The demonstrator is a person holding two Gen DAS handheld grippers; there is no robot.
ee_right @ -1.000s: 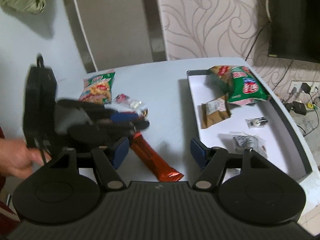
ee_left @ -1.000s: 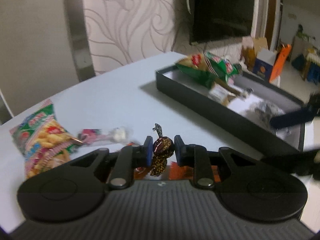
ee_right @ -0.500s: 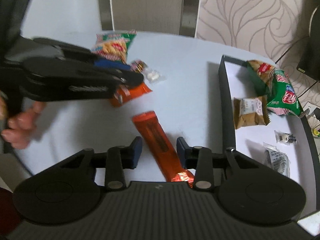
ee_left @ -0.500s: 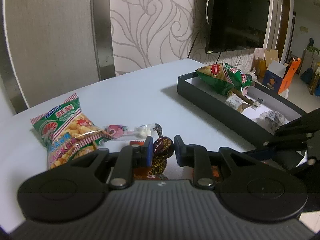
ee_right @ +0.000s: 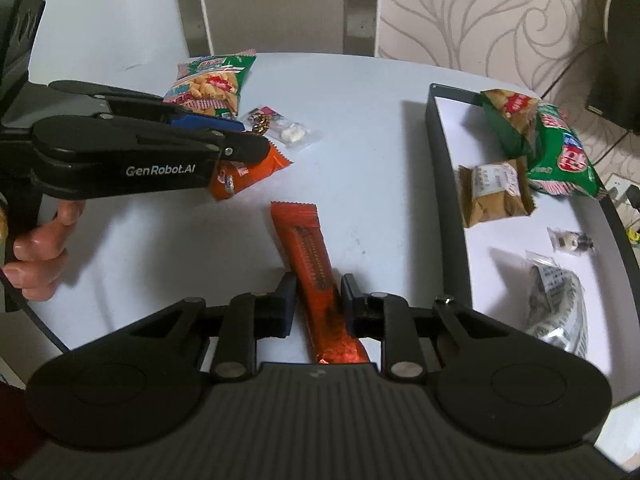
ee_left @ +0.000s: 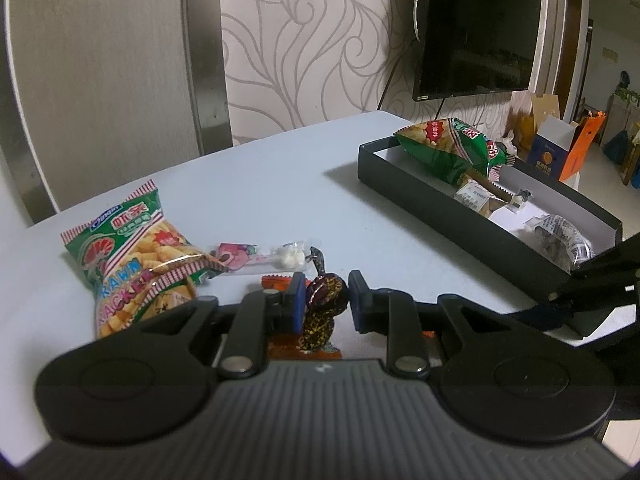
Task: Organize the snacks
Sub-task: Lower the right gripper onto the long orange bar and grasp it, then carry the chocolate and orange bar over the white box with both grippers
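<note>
My left gripper is shut on a dark brown and gold wrapped candy, held just above the pale table. In the right wrist view the left gripper reaches in from the left over an orange packet. My right gripper points down at a long orange snack bar lying on the table. Its jaws are closing on the bar's near half, and both pads touch its edges. A black tray on the right holds green snack bags and a brown packet.
A prawn cracker bag and a clear pink candy packet lie at the table's left. Two small clear packets sit in the near part of the tray. A hand grips the left tool. A dark TV hangs on the patterned wall.
My right gripper came down over the orange bar and its jaws went from wide apart to closed on it. My left gripper kept hold of the candy and stayed about where it was.
</note>
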